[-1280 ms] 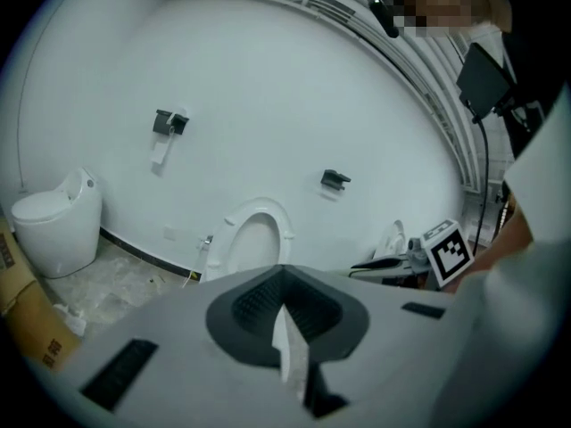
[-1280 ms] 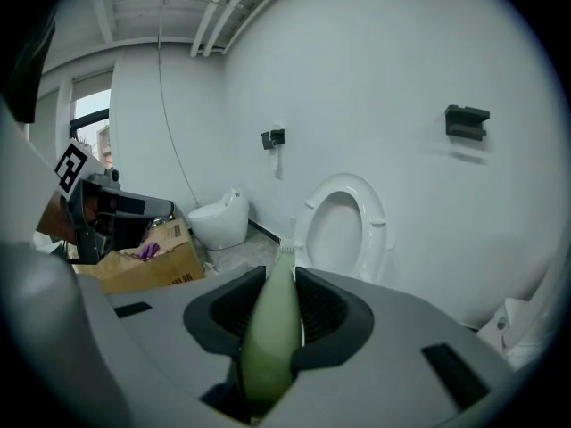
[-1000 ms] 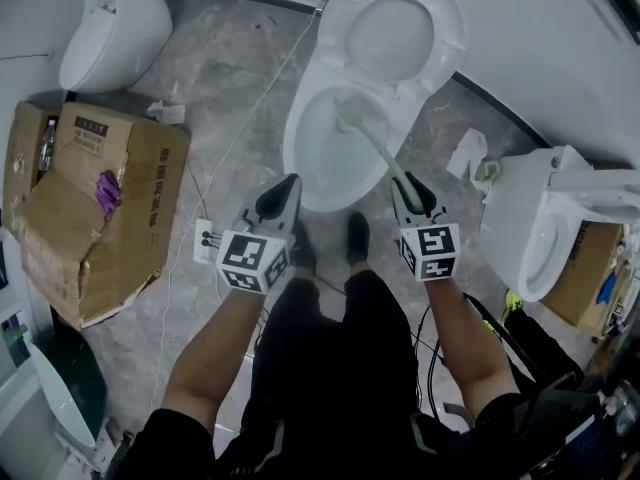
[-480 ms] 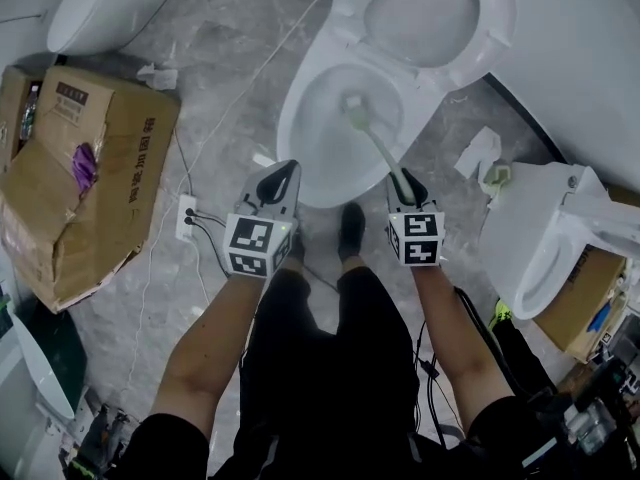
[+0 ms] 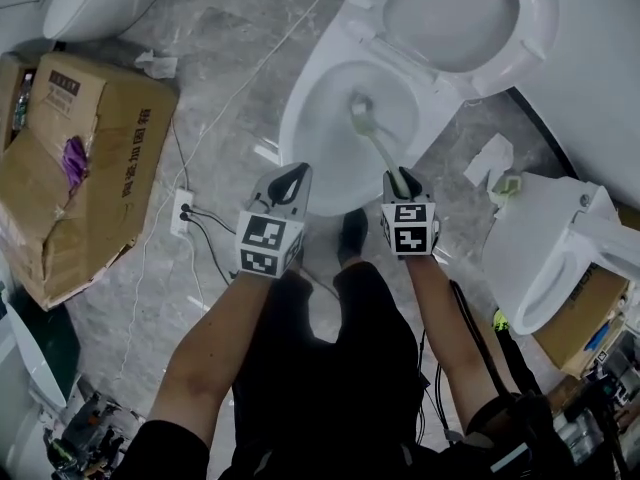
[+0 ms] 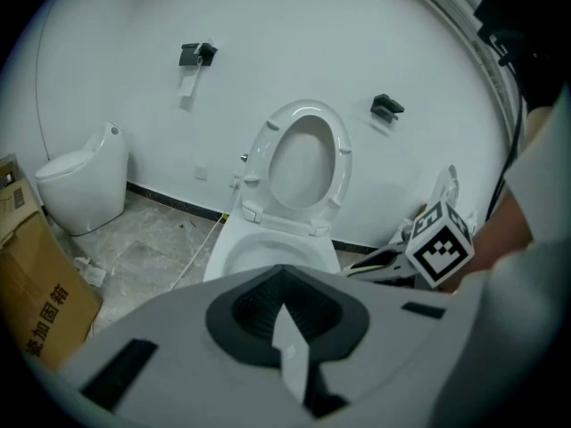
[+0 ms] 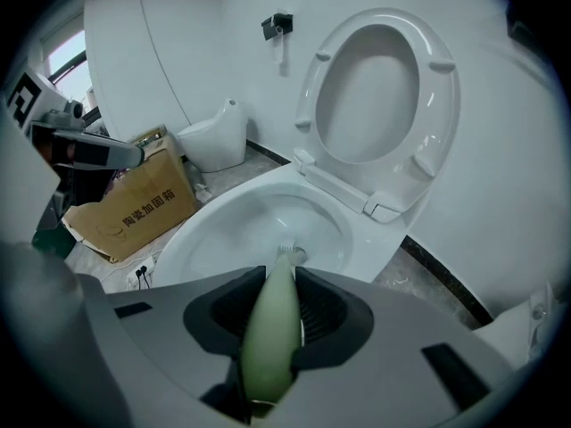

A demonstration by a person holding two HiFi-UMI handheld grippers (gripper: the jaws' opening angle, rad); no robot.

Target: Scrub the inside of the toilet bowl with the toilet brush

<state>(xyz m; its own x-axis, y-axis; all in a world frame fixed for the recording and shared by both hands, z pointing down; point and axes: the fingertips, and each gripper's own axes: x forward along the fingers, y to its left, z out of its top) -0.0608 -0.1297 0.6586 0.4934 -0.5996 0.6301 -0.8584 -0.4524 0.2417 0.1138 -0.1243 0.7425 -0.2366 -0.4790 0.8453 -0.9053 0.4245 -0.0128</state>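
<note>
Right gripper (image 5: 400, 183) clamped on toilet brush (image 5: 378, 146) handle. Bristle head now nearer toilet bowl (image 5: 298, 156) centre than a second ago: scrubbing under way. Left gripper (image 5: 292, 183) closed, empty, near front rim.

The head view looks steeply down from above the person onto the floor (image 5: 220, 88), with the left gripper (image 5: 296, 173) and right gripper (image 5: 400, 178) at mid-frame and the toilet bowl (image 5: 297, 138) just beyond them. The left gripper view sits low, faces about level toward the wall (image 6: 294, 43), and sees the bowl from a little way back. The right gripper view sits close over the rim, tilted down along the toilet brush (image 7: 272, 328) into the bowl. All three share the bowl and the cardboard box (image 5: 90, 158); each gripper view catches the other gripper at its edge
</note>
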